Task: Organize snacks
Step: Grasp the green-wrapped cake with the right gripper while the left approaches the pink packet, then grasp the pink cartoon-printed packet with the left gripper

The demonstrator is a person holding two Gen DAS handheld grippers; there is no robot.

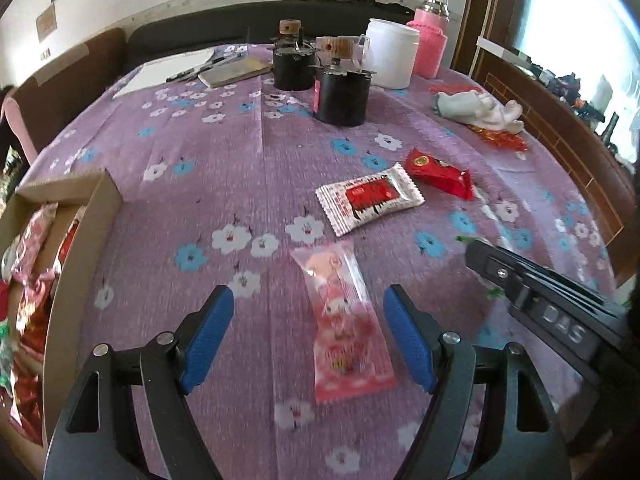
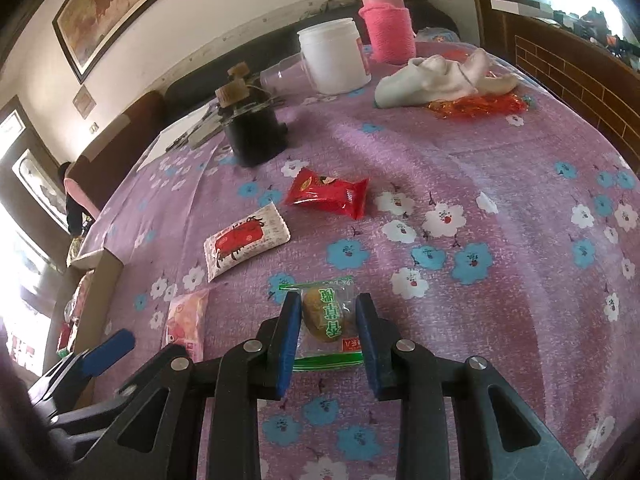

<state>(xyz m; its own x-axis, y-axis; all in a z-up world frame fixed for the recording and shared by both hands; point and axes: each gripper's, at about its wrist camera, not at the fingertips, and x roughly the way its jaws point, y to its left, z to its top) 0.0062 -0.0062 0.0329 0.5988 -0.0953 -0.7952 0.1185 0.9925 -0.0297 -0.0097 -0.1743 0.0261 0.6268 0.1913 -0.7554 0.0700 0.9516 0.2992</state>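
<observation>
The right gripper [image 2: 328, 320] has its jaws drawn in narrow on a clear packet with green print [image 2: 326, 322], a brownish cake inside — the blue pads sit against the wrapper on both sides while the packet lies on the purple flowered tabletop [image 2: 500, 168].

The left gripper [image 1: 308, 332] stands with its jaws wide and nothing gripped; a pink snack packet [image 1: 340, 320] lies on the cloth between and just ahead of the blue pads, touched by neither.

Farther out lie a white packet with a red label [image 1: 370, 198] and, just beside it, a red packet [image 1: 438, 174]. At the left edge an open cardboard box [image 1: 86, 232] already holds several wrapped snacks.

Toward the back of the tabletop stand two black canisters [image 1: 340, 94], a white tub [image 1: 390, 52] and a pink-sleeved flask [image 1: 430, 36], with a crumpled white cloth [image 1: 478, 106] to the right.
</observation>
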